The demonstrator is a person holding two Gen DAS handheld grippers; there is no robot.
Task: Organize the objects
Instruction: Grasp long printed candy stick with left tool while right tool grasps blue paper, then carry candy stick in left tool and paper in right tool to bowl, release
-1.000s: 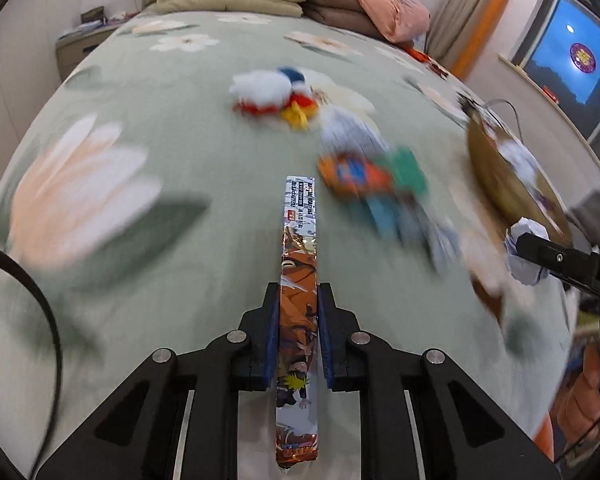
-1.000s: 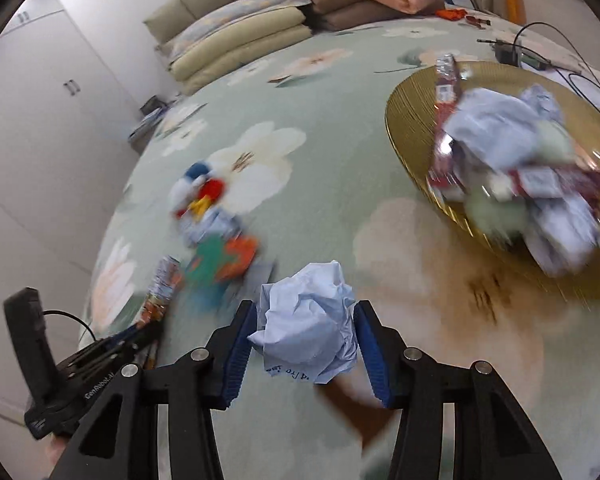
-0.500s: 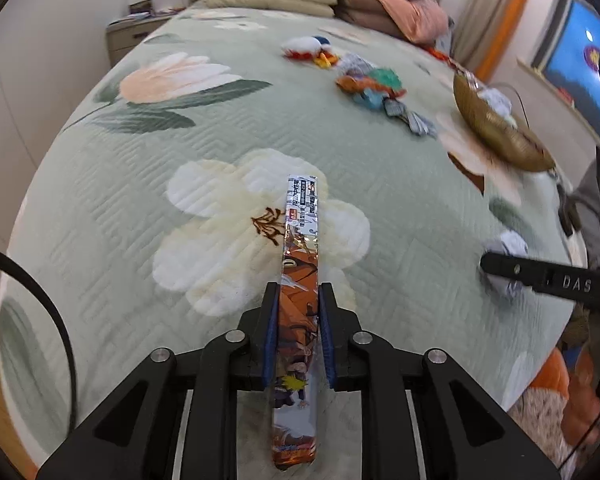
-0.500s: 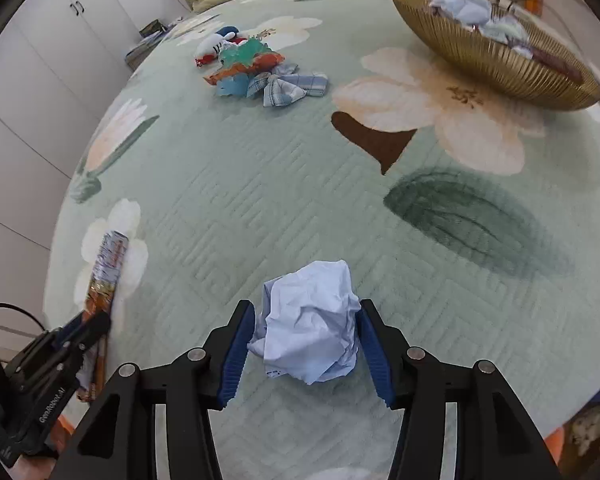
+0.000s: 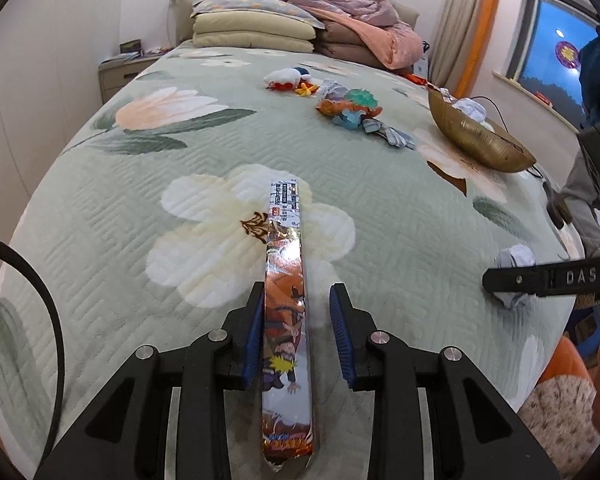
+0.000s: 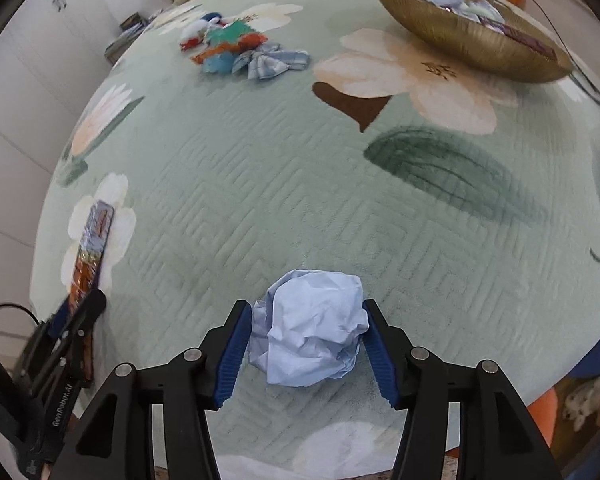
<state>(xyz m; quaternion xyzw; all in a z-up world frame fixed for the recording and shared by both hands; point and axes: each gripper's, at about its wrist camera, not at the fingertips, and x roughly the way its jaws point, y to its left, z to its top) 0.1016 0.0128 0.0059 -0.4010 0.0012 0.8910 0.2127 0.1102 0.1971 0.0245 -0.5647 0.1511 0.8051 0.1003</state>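
My left tool (image 5: 296, 332) has just been opening around the light, slippery packet (image 5: 286, 300) on the near bed (image 5: 120, 208), while my right tool (image 6: 306, 354) clasps the soft paper ball (image 6: 310, 340) by its sides.

The bedspread (image 5: 148, 216) is soft quilted cloth, matt, stitched in a raised angular pattern with printed flowers. The wrapper (image 5: 286, 308) is glossy foil, crinkled and reflective toward its far end. The paper ball (image 6: 312, 340) is pale blue crumpled paper, matt and full of sharp creases. The bowl (image 6: 460, 36) looks like gold-toned metal with a finely ribbed, faintly shiny wall. The left tool (image 5: 296, 328) and right tool (image 6: 306, 346) are matt black plastic with bright metal screws; their pads (image 6: 233, 356) are blue ribbed rubber. The pillows (image 5: 252, 28) and blanket (image 5: 364, 24) are soft cloth. The toys (image 5: 348, 106) look like plush fabric.
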